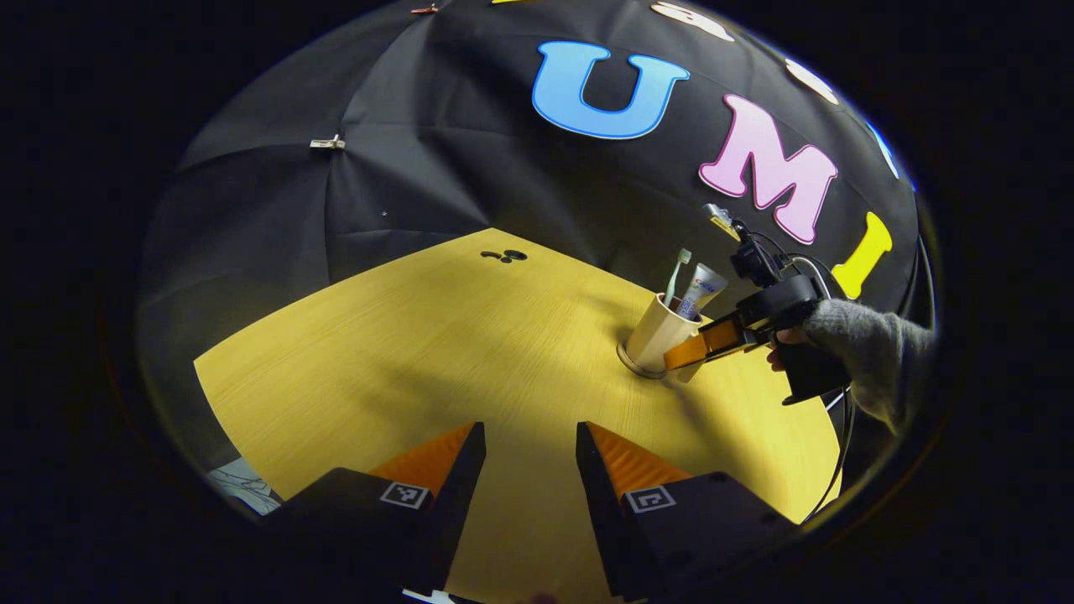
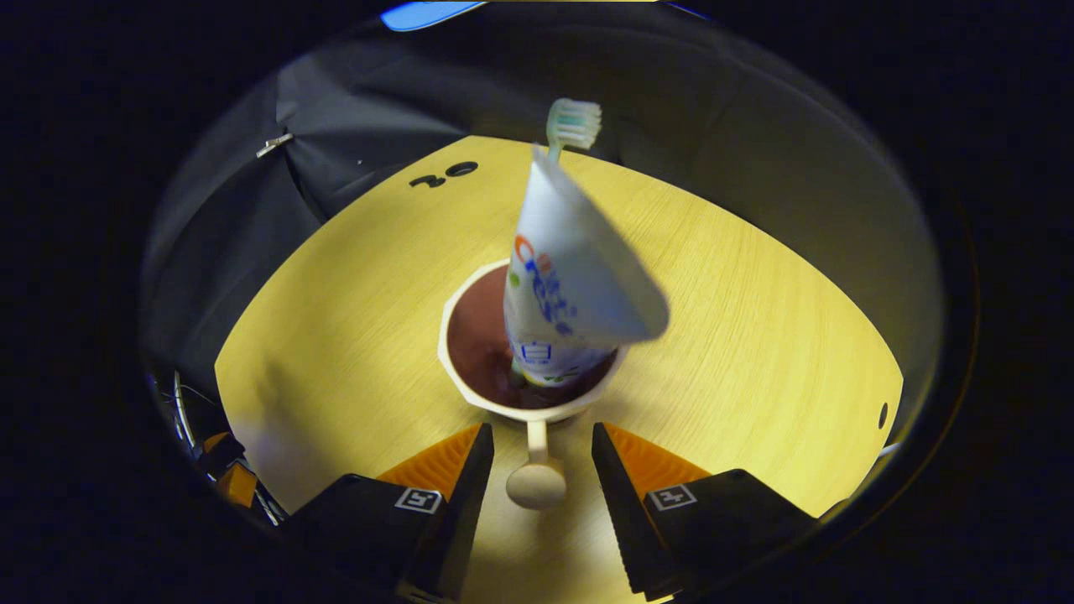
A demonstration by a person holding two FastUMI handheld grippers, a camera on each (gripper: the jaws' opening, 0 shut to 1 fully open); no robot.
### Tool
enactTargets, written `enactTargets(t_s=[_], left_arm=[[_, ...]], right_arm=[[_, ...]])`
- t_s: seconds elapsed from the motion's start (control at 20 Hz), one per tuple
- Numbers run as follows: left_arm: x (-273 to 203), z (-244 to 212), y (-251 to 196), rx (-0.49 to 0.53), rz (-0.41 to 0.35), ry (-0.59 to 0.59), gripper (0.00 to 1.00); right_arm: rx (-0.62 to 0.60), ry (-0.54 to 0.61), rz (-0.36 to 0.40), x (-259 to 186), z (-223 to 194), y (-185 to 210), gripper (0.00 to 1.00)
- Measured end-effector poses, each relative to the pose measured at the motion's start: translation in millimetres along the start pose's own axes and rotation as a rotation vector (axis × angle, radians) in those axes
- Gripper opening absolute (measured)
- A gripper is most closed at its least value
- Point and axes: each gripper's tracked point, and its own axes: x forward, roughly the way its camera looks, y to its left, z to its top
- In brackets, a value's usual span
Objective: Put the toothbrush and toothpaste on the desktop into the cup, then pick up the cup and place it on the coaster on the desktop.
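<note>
Right gripper spread, orange ribbed fingers flanking the cup handle at 6 o'clock of the right gripper view, not pressing on it as far as can be told. Just beyond, toward centre, the cup: cream outside, dark brown inside, round-rimmed, glazed-looking. Inside it the toothpaste, a soft white tube with flat crimped end up, leaning toward 1 o'clock; behind it the toothbrush, bristles up at 12 o'clock.

In the left gripper view, cup at 3 o'clock on a thin round coaster, apparently already seated there. Left gripper parted, holding nothing, low at 6 o'clock over the yellow wood-grain desktop.

Handling, as a judgement: cup likely ceramic, rigid, moderately heavy, slick, breakable if knocked over. Handle small and knobbed, a sensible hold but prone to pivoting; keep upright, since tall light contents tip easily. Tube soft, deformable; brush stiff, thin, light. Any withdrawal best made straight back, clear of the handle.
</note>
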Motion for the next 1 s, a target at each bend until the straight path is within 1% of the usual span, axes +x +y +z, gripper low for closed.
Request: enactTargets(t_s=[0.2,0.25,0.35,0.55,0.7,0.85,0.95,1.0], left_arm=[[-9.3,17.9,-10.0,0.035,-0.035,0.008,0.70],[-12.1,23.6,-13.5,0.048,-0.045,0.008,0.70],[-18.4,34.3,-21.7,0.076,-0.070,0.008,0.70],[-31.9,61.1,-48.0,0.140,-0.125,-0.008,0.70],[-36.4,74.3,-61.0,0.191,-0.133,0.015,0.70],[-46.8,104.5,-82.2,0.233,-0.171,-0.028,0.70],[-54.3,123.2,-95.9,0.264,-0.190,-0.069,0.71],[-59.9,130.4,-103.4,0.275,-0.201,-0.088,0.81]], right_arm=[[0.053,-0.094,0.021,-41.0,10.4,7.1,0.74],[0.065,-0.120,0.025,-52.4,11.7,9.6,0.80],[0.074,-0.173,0.021,-78.4,12.5,14.5,0.88],[0.112,-0.299,-0.014,-135.4,12.2,19.1,0.89],[0.124,-0.399,-0.042,-184.5,10.2,21.8,0.89],[0.163,-0.506,-0.039,-230.4,6.4,27.9,0.89],[0.172,-0.556,-0.041,-258.5,4.3,31.8,0.89],[0.162,-0.572,-0.053,-269.7,-0.2,32.2,0.89]])
